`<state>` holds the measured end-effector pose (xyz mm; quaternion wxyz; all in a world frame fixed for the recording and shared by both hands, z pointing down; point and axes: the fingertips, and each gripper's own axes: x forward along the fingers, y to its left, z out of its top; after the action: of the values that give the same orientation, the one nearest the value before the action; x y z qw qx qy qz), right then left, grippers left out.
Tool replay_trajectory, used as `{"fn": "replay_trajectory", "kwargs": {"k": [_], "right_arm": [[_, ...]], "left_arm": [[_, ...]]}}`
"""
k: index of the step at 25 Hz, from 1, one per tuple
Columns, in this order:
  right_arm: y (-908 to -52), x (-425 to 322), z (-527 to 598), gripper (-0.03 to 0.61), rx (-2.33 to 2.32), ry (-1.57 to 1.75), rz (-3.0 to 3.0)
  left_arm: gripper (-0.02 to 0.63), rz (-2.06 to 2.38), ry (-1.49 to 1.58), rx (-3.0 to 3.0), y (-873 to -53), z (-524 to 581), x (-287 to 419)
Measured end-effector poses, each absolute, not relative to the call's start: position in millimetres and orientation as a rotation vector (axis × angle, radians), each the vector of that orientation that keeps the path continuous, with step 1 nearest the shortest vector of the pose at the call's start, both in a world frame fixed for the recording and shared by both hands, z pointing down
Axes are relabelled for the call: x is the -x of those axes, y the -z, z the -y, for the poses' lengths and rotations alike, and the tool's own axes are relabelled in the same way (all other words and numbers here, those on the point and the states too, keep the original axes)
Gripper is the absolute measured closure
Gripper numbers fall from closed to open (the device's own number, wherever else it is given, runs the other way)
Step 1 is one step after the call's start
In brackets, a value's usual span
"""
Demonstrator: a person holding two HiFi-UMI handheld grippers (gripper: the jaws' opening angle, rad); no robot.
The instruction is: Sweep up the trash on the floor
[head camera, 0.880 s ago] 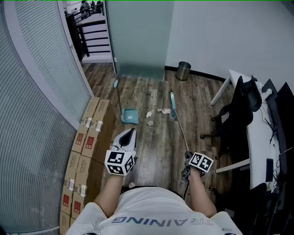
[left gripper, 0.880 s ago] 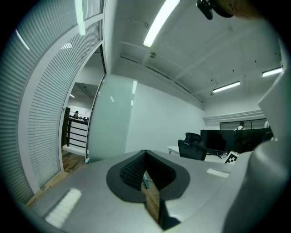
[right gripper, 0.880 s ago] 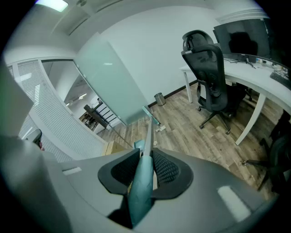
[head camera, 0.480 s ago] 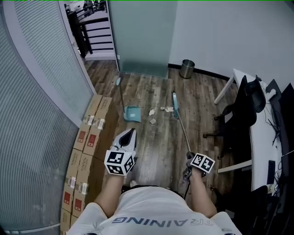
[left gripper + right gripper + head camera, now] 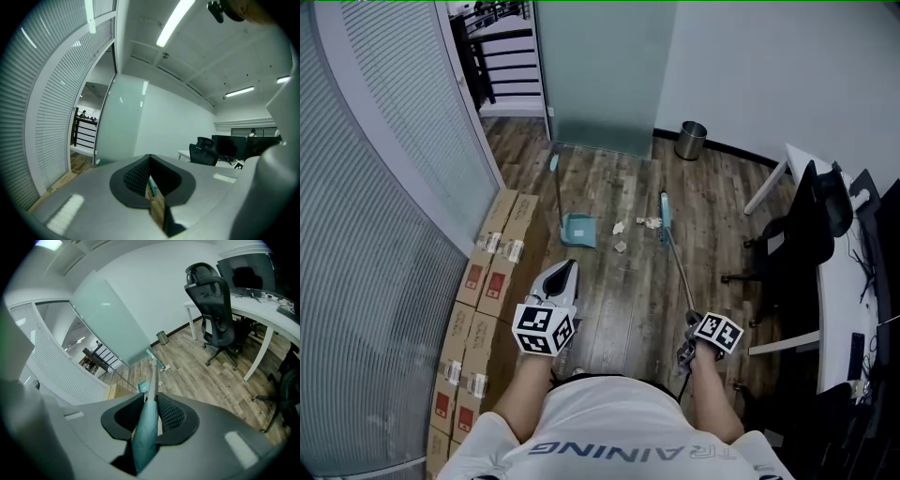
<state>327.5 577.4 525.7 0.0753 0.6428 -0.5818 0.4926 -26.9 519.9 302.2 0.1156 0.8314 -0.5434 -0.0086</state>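
In the head view my right gripper (image 5: pixel 689 331) is shut on the handle of a teal broom (image 5: pixel 675 267). The broom head (image 5: pixel 664 210) rests on the wood floor beside scraps of crumpled paper trash (image 5: pixel 620 227). In the right gripper view the teal grip (image 5: pixel 146 420) sits clamped between the pads, and the shaft runs down to the broom head (image 5: pixel 154 359). A teal dustpan (image 5: pixel 578 230) stands left of the trash, its long handle upright. My left gripper (image 5: pixel 567 270) is held level at the lower left, shut with nothing in it (image 5: pixel 150 187).
Cardboard boxes (image 5: pixel 487 281) line the curved blind wall on the left. A metal waste bin (image 5: pixel 690 140) stands by the far wall next to a frosted glass panel (image 5: pixel 600 75). A black office chair (image 5: pixel 797 234) and a white desk (image 5: pixel 839 300) stand to the right.
The head view has turned a little, so the dustpan, trash and bin sit further right in the picture. Both grippers keep their pose and the broom stays gripped.
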Motion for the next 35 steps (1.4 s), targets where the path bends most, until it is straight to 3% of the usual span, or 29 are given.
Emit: {"fn": "replay_trajectory", "kwargs": {"k": [11,25,35], "right_arm": [[-545.1,-265.5,-555.5,0.469,-1.91,-1.514,1.723],[-574.4,-276.5,-413.3,0.469,-1.779,-1.573,1.677],[-573.6,-310.0,-270.9,0.469,-1.672,-1.542,1.726]], "left_arm": [[0.615,1.604,0.002,-2.355,-344.1,-498.5,116.6],[0.615,1.672,-0.051,-2.268,-360.0,-356.8,111.5],[0.615,1.712,-0.085,-2.219,-367.8,-241.3,61.1]]}}
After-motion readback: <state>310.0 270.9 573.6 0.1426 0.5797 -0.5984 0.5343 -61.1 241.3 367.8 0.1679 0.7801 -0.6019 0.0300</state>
